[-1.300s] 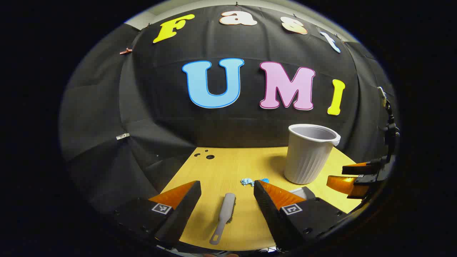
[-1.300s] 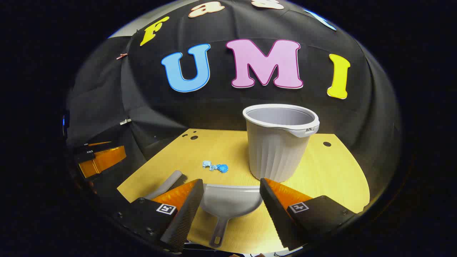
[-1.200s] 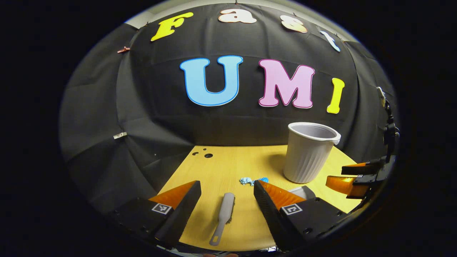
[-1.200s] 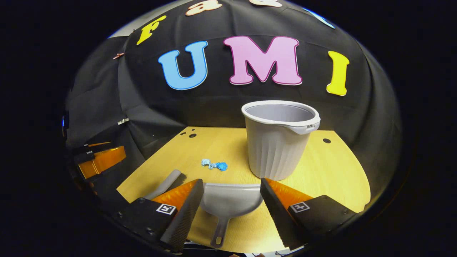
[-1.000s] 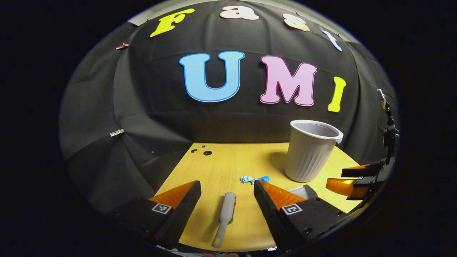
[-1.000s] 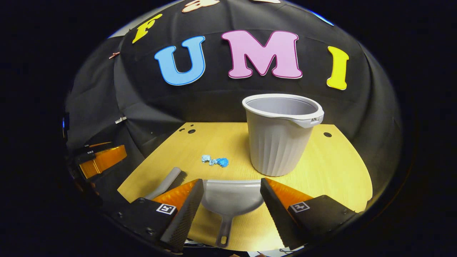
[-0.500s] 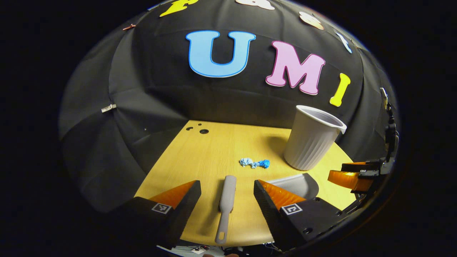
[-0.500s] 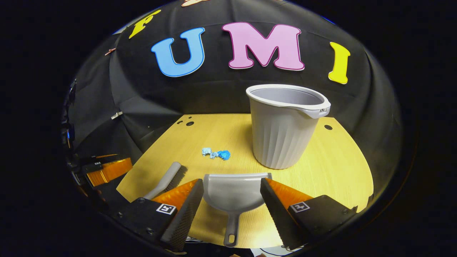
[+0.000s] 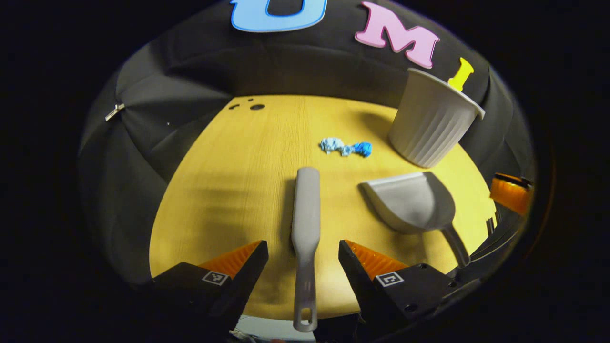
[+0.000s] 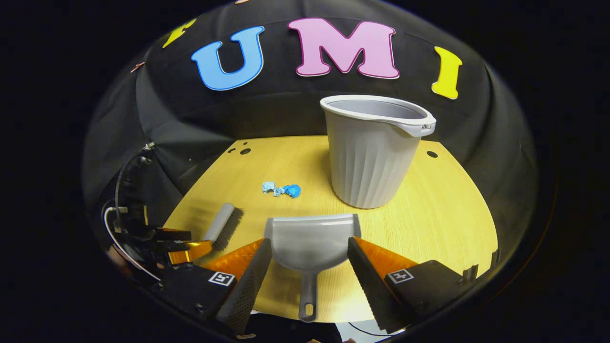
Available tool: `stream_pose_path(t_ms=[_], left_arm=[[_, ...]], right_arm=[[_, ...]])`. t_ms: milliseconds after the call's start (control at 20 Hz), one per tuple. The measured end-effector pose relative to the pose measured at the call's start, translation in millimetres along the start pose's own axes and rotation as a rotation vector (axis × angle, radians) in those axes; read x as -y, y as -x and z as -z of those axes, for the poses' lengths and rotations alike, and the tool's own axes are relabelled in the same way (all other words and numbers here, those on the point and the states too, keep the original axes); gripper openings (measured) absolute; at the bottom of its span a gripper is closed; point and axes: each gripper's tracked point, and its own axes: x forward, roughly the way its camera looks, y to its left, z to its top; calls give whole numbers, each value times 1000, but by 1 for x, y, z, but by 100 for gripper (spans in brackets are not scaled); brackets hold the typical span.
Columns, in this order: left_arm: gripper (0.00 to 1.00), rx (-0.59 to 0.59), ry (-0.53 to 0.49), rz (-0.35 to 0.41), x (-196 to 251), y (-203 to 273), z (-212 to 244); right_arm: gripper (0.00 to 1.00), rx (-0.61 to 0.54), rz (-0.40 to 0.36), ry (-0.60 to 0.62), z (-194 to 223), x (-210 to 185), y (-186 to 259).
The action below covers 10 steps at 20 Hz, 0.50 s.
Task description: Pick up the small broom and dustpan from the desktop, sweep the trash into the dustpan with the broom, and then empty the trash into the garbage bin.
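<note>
A grey small broom (image 9: 305,228) lies on the yellow desktop (image 9: 228,181), its handle running toward me between the open fingers of my left gripper (image 9: 303,252), which hovers above it without touching. The grey dustpan (image 10: 310,240) rests flat near the front edge, its handle between the open fingers of my right gripper (image 10: 310,252). Blue crumpled trash (image 9: 346,146) sits mid-table; the right gripper view shows the trash (image 10: 282,189) left of the grey ribbed garbage bin (image 10: 374,150). The dustpan (image 9: 412,202) and bin (image 9: 433,126) appear right of the broom. The broom (image 10: 221,227) and left gripper (image 10: 178,245) show at lower left.
The round desktop (image 10: 443,214) ends close in front of both grippers, with black cloth walls behind and at the sides. Small holes (image 9: 256,106) mark the far left corner. A cable (image 10: 116,209) runs beside the left gripper.
Both grippers have risen and tilted down toward the table. The left one advanced over the broom's handle; the right one moved closer over the dustpan. Both stayed open.
</note>
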Motion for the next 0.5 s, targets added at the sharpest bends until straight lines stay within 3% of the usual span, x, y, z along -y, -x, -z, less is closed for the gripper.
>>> stream_pose_path(t_ms=[350, 500], left_arm=[[96, -154, -70, -16, -5, -32, 25], [90, -174, -124, -15, -4, -39, 25]], right_arm=[[99, -72, 7, -18, 31, -1, 1], [100, -111, 4, -43, 42, -1, -2]])
